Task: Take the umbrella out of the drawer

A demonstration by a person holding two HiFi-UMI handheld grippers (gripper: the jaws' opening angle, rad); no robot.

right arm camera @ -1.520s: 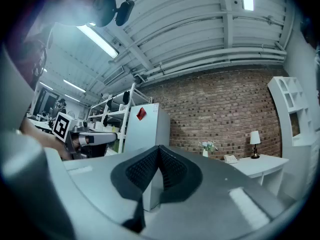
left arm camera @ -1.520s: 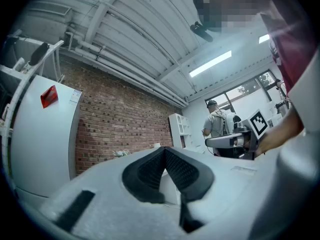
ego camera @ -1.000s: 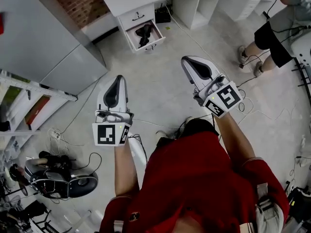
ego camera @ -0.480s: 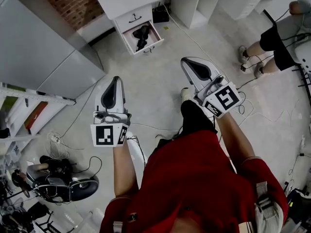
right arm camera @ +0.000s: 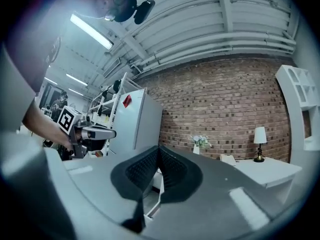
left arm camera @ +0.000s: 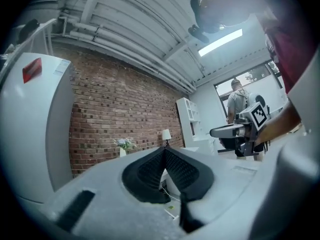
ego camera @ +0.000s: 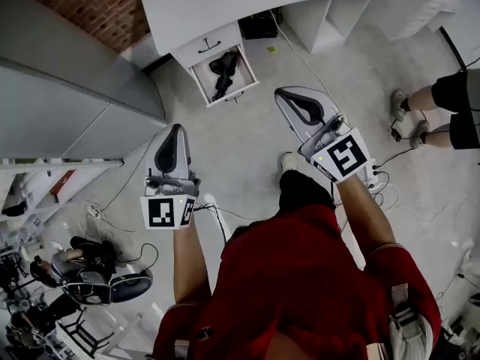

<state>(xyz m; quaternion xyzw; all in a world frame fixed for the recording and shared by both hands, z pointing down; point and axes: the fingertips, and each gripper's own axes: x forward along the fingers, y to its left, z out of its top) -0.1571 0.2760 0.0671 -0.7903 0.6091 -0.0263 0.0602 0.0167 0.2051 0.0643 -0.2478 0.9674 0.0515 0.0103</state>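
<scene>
- Left grey two-jaw gripper (ego camera: pixel 176 128): black pads pressed together, nothing between them, held level above the pale concrete floor (ego camera: pixel 236 152).
- Right grey two-jaw gripper (ego camera: pixel 282 93): jaws also closed, empty.
- Black folded umbrella (ego camera: pixel 224 72) lies lengthwise inside the open white drawer (ego camera: pixel 199 79) of the white desk (ego camera: pixel 247 2), well apart from both grippers.
- Upper drawer with black handle (ego camera: pixel 208 46): closed.
- Desk stands against the red brick wall (ego camera: pixel 97 2).
</scene>
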